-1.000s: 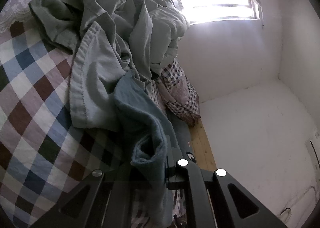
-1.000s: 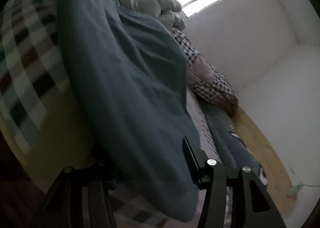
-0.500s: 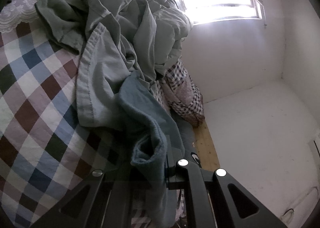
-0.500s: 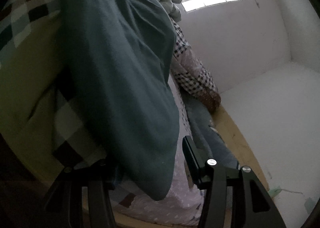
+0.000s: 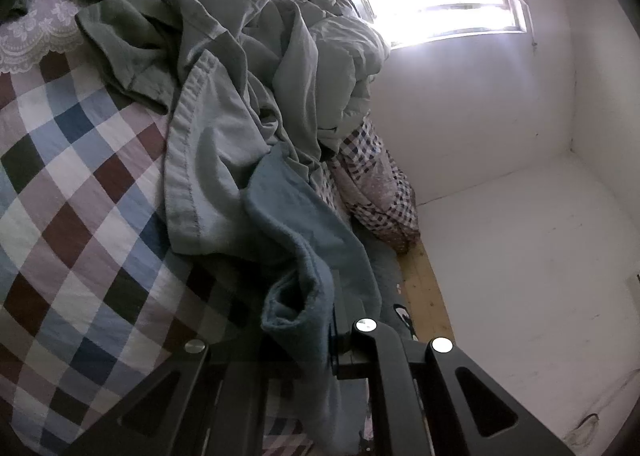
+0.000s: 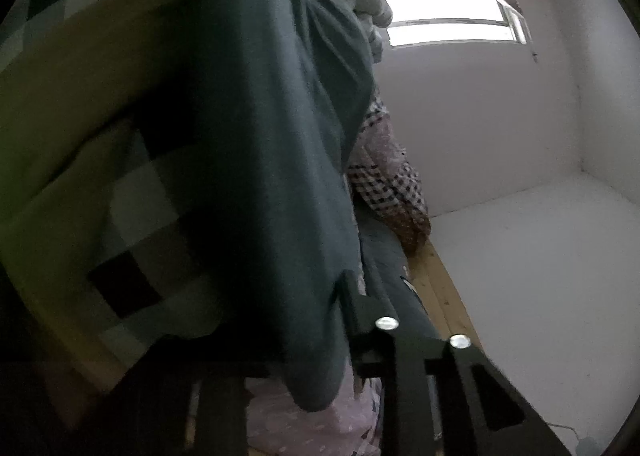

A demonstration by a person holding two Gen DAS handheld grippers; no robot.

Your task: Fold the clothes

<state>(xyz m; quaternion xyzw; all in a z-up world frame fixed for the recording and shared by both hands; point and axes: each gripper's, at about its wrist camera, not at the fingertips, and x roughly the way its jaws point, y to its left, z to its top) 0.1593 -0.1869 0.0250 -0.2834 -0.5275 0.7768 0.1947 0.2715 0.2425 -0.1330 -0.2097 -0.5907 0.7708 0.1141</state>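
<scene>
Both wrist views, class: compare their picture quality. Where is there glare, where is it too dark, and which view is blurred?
Left wrist view: the window is blown out with glare, yet the checked quilt and blue garment are lit and sharp. Right wrist view: backlit by its window, the blue garment is nearly a dark silhouette, the quilt at left smeared and murky. Both bend straight lines at the edges.

I am looking at a bed under a checked quilt (image 5: 68, 192), with a lace-edged cloth (image 5: 24, 40) lying at its corner. A window (image 5: 448, 12) is glaring bright on the white wall (image 5: 472, 116), and a wooden bed rail (image 5: 424, 288) is showing beside it.
</scene>
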